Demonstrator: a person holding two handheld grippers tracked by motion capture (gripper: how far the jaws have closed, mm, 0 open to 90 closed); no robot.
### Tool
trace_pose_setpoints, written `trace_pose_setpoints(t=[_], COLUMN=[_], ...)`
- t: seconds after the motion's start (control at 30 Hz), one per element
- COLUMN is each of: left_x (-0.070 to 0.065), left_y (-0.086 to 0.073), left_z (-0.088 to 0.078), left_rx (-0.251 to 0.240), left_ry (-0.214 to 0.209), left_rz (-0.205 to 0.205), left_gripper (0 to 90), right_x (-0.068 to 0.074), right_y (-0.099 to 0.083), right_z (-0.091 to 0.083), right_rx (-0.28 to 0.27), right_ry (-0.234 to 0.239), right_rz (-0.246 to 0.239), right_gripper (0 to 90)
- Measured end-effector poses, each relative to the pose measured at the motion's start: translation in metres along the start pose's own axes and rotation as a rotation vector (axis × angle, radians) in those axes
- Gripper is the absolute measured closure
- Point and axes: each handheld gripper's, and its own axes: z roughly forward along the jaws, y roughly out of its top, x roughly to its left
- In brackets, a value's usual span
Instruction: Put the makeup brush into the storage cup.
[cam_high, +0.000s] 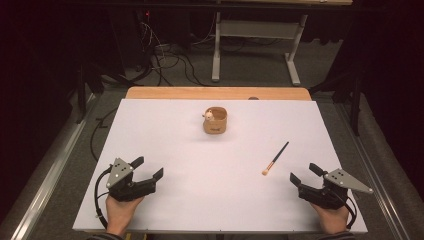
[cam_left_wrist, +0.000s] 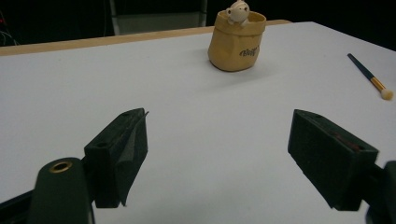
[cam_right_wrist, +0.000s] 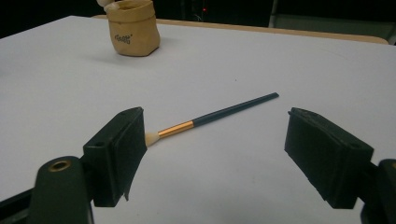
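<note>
At the left of the high view the left gripper (cam_high: 148, 167) rests low over the white table (cam_high: 165, 200) near its front edge, its jaws spread wide with nothing between them, well apart from everything else. Toward the middle and far back stands a small tan pot (cam_high: 215, 120) with a little pale figure (cam_high: 208, 116) perched on its rim. Further right a brush (cam_high: 275, 158) lies flat on the table, dark handle pointing away and to the right, pale tuft toward the person. At the right the right gripper (cam_high: 305, 173) sits near that tuft, jaws likewise spread and holding nothing. By my reading the work has hardly begun: the brush is untouched on the table and the pot has no brush in it, so picking it up and, probably, carrying it to the pot are all left to do. The right gripper view adds what the high view cannot: a gold ferrule (cam_right_wrist: 175, 129) between tuft and handle, and the tuft lying just beside the view's left jaw. The left gripper view shows lettering on the pot's side, too blurred to read.
</note>
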Motion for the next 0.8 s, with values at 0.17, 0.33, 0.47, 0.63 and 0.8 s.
trace_pose_setpoints(t=[0.17, 0.33, 0.47, 0.63, 0.8], left_x=[0.0005, 0.0007, 0.0009, 0.0017, 0.001], left_y=[-0.0002, -0.0002, -0.0001, -0.0004, -0.0004], left_z=[-0.0008, -0.0009, -0.0006, -0.0024, -0.0022], left_rx=[-0.002, -0.003, -0.003, -0.011, -0.01], left_ry=[0.0, -0.001, -0.001, 0.006, 0.002], left_rz=[-0.005, -0.009, -0.01, -0.025, -0.022], left_gripper=[21.0, 21.1, 21.1, 21.3, 21.4], right_x=[0.0, -0.0003, 0.0001, 0.0009, 0.0], right_y=[0.0002, 0.0002, 0.0003, 0.001, 0.0004], right_z=[-0.0004, -0.0001, -0.0004, -0.0011, -0.0018], right_rx=[-0.004, -0.007, -0.005, -0.009, -0.014], right_ry=[-0.002, 0.002, -0.002, 0.003, 0.004], right_rz=[-0.002, -0.016, -0.002, -0.015, -0.015], right_gripper=[22.2, 22.2, 22.2, 22.2, 22.2])
